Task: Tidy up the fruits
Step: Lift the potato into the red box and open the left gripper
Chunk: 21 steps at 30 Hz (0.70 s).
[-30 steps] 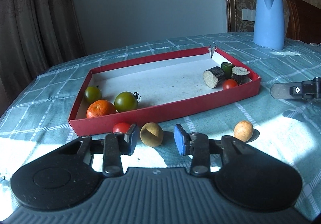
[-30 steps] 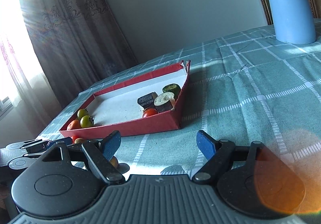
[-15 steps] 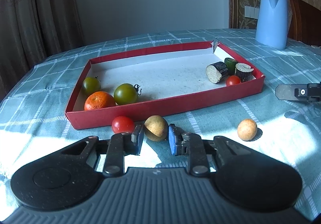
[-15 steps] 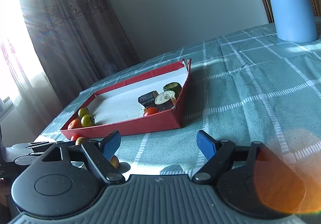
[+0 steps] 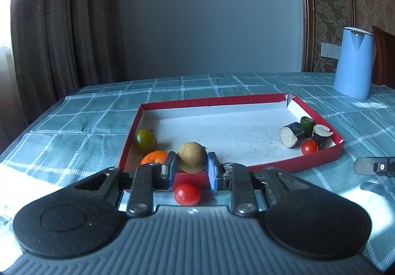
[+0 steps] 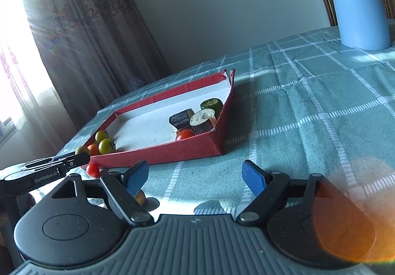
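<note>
- Left wrist view: the left gripper [image 5: 192, 171] is pinching a tan round fruit [image 5: 192, 157] between its blue pads, lifted off the bench [image 5: 86, 114], sitting right at the near-left corner of the red tray [image 5: 318, 161].
- Just past the gripper inside the tray there's an orange [image 5: 155, 157] peeking out behind the left finger, and a green tomato [image 5: 145, 140] a bit further back and left.
- Below the held fruit, outside the tray wall, a red cherry tomato [image 5: 187, 194] sits on the bench.
- Far right corner of the tray holds the other pile: dark cut chunks [image 5: 292, 134] and another small red tomato [image 5: 309, 147].
- Right wrist view: the right gripper [image 6: 195, 177] is spread wide with nothing in it, hovering low over the bench. A small yellowish fruit [image 6: 140, 198] lies right behind its left finger, mostly hidden.
- Step in hand looks like carrying the tan fruit over to the round-fruit pile on the tray's left end.
- Next move, as a guess: nudge forward past the tray wall, lower next to the orange, then let go gently so it doesn't roll. The wall is low but the fruit needs to clear it.
- The loose cherry tomato and the yellowish fruit still need picking up after that.
</note>
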Each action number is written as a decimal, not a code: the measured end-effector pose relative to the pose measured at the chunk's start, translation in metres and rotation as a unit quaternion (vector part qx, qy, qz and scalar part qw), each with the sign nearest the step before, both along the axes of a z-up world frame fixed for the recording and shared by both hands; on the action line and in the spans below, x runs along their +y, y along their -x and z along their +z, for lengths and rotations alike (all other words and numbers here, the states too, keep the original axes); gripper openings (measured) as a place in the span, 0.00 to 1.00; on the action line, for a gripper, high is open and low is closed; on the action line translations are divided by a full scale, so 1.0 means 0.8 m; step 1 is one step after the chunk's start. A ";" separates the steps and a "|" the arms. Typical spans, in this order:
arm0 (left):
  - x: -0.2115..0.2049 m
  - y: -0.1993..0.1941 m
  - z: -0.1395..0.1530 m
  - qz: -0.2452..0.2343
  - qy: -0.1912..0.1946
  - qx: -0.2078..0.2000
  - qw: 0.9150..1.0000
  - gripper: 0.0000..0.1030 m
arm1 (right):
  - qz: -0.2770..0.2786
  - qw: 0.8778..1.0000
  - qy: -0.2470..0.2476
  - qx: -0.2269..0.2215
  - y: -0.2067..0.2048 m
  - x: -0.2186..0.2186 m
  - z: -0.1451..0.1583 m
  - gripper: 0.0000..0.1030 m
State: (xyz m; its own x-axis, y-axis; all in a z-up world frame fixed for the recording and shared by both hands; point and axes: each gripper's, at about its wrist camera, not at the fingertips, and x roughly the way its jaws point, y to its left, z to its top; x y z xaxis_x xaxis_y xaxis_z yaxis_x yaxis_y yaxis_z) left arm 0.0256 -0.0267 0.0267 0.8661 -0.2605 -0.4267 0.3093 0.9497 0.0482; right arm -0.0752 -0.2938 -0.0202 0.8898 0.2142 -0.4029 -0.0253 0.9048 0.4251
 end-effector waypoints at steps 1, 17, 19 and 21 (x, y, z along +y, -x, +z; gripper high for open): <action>0.004 -0.010 0.005 0.012 0.003 -0.003 1.000 0.23 | 0.001 1.000 0.000 0.001 -0.001 0.000 0.000 0.80; -0.005 -0.094 -0.003 0.075 0.002 0.048 0.996 0.23 | 0.006 1.000 0.003 0.007 -0.003 0.003 -0.001 0.80; -0.009 -0.095 -0.007 0.080 -0.008 0.048 0.996 0.23 | 0.006 1.000 0.003 0.007 -0.003 0.004 -0.001 0.80; -0.011 -0.097 -0.012 0.082 -0.013 0.053 0.995 0.23 | 0.006 1.000 0.003 0.007 -0.003 0.004 -0.001 0.80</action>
